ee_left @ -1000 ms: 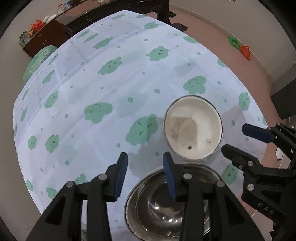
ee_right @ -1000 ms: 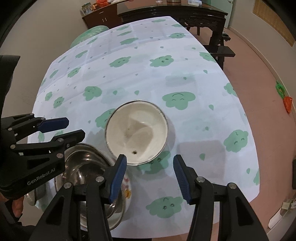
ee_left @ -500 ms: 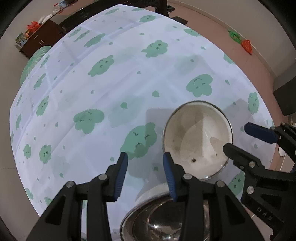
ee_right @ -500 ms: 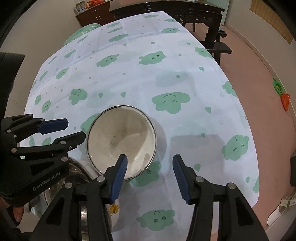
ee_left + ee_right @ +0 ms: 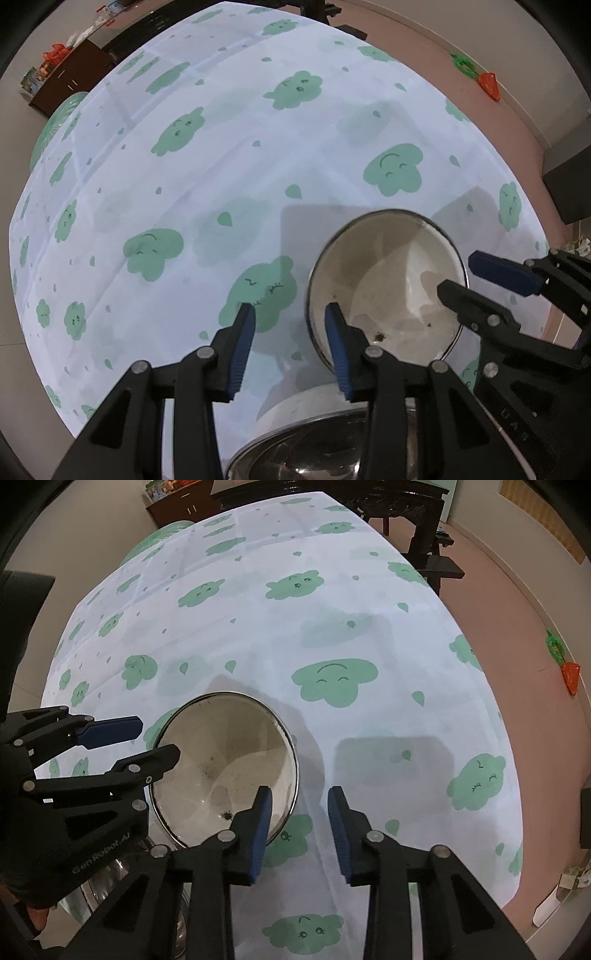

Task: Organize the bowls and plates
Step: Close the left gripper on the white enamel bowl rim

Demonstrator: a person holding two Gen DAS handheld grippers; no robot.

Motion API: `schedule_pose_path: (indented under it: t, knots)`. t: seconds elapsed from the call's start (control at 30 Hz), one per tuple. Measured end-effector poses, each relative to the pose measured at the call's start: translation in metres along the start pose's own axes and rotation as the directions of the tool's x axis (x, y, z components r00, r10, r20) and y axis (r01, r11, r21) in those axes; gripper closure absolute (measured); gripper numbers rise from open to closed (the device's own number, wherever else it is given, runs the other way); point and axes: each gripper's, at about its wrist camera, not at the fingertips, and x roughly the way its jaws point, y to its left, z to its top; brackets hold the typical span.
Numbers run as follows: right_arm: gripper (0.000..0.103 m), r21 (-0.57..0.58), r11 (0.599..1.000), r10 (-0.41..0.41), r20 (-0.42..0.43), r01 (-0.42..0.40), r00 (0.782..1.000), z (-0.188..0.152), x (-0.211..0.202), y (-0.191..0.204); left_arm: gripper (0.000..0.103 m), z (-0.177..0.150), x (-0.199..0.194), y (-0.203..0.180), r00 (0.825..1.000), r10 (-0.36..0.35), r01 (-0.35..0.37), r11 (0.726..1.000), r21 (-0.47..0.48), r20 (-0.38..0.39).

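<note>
A white enamel bowl [image 5: 391,288] with a metal rim stands on the cloud-print tablecloth; it also shows in the right wrist view [image 5: 229,768]. A steel bowl [image 5: 314,450] sits in a white plate [image 5: 295,406] at the table's near edge. My left gripper [image 5: 290,345] is open, its right finger at the white bowl's left rim. My right gripper [image 5: 299,823] is open, its left finger over the white bowl's right rim. In each view the other gripper's finger reaches over the bowl from the opposite side.
The tablecloth [image 5: 221,166] covers the whole table. A dark wooden cabinet [image 5: 70,74] and a dark table [image 5: 388,502] stand beyond the far end. A carrot toy [image 5: 489,83] lies on the floor at right.
Both grippers have moved forward and closed in on the white bowl from either side. The steel bowl and plate have slid toward the bottom of both views.
</note>
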Motion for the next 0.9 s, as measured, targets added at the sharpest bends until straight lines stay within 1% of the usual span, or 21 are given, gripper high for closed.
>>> schedule_pose_path:
  t: [0.07,0.13,0.2,0.37,0.53,0.7,0.9]
  knots:
    - [0.072,-0.003,1.0,0.006,-0.006,-0.006,1.0,0.0,0.002,0.001,0.066,0.001,0.002,0.001,1.0,-0.007,0.007,1.0,-0.002,-0.002]
    - [0.074,-0.005,1.0,0.012,-0.011,-0.012,1.0,-0.001,0.004,0.002,0.072,0.001,0.003,0.0,1.0,-0.01,0.01,1.0,-0.002,-0.006]
    - [0.078,-0.006,1.0,0.018,-0.017,-0.018,1.0,-0.001,0.006,0.002,0.083,0.001,0.005,-0.001,1.0,-0.017,0.017,1.0,0.003,-0.013]
    - [0.089,-0.012,0.999,0.032,-0.027,-0.032,0.999,-0.001,0.009,0.006,0.095,0.002,0.01,-0.004,0.999,-0.032,0.032,0.999,0.006,-0.022]
    - [0.09,-0.01,0.999,0.036,-0.015,-0.036,0.999,0.0,0.006,0.006,0.098,0.002,0.011,-0.004,0.999,-0.039,0.039,0.999,0.004,-0.023]
    - [0.091,-0.006,0.999,0.031,-0.012,-0.031,0.999,0.001,0.003,0.006,0.098,-0.002,0.003,-0.009,0.999,-0.04,0.04,0.999,0.006,-0.015]
    - [0.091,-0.011,1.0,0.025,0.003,-0.025,1.0,0.004,-0.006,0.007,0.098,0.002,-0.008,-0.001,0.999,-0.045,0.045,0.999,0.002,0.004]
